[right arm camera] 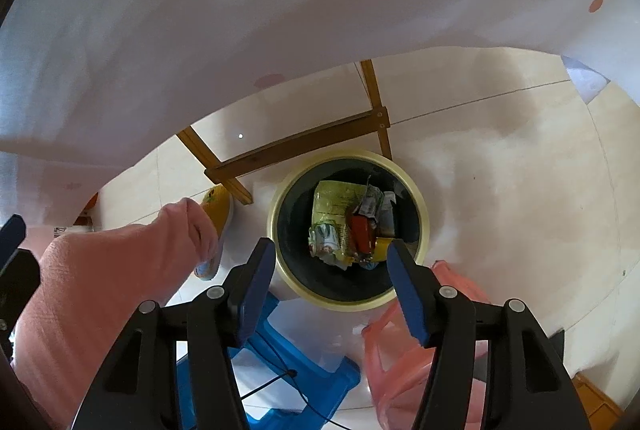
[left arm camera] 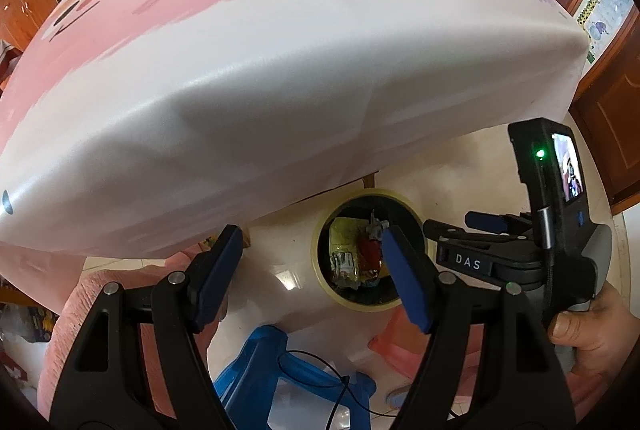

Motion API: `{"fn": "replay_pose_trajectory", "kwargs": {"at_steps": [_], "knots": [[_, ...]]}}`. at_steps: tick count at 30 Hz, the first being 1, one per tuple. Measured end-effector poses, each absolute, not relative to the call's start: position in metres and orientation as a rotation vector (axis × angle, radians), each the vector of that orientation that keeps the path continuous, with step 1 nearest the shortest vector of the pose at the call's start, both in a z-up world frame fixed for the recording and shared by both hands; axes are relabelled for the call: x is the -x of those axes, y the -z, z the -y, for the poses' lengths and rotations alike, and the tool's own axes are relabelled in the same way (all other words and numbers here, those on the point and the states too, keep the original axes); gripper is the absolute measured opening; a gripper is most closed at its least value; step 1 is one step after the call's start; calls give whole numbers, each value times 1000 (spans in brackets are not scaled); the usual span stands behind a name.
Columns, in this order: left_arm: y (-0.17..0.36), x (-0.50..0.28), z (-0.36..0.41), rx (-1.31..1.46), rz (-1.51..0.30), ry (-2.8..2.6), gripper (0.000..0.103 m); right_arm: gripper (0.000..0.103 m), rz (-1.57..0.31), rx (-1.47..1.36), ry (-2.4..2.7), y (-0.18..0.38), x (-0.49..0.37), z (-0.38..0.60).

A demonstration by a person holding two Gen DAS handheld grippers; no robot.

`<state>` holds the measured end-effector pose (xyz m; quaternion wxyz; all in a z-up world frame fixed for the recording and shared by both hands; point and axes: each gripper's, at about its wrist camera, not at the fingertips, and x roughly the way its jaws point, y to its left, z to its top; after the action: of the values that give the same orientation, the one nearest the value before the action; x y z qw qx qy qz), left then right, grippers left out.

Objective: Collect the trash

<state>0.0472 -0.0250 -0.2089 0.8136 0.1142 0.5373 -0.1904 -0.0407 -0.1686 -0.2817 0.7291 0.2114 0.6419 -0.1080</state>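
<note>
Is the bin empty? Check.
No, the bin holds wrappers and a red packet.

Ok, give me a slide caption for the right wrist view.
Right claw open and empty above the yellow-rimmed trash bin, crumpled wrappers already inside.

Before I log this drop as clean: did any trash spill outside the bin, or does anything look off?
Nothing stands out. The wrappers all lie inside the bin, which stands upright on the floor, with no litter visible around it.
</note>
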Motion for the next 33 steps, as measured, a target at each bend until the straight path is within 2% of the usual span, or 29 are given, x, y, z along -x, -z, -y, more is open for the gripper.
{"fn": "replay_pose_trajectory", "kwargs": {"at_steps": [10, 33], "knots": [[211, -44, 28, -277, -1198, 413, 70, 59, -1343, -484, 231, 249, 55, 168], [171, -33, 11, -241, -1122, 396, 70, 59, -1148, -418, 268, 135, 90, 141]]}}
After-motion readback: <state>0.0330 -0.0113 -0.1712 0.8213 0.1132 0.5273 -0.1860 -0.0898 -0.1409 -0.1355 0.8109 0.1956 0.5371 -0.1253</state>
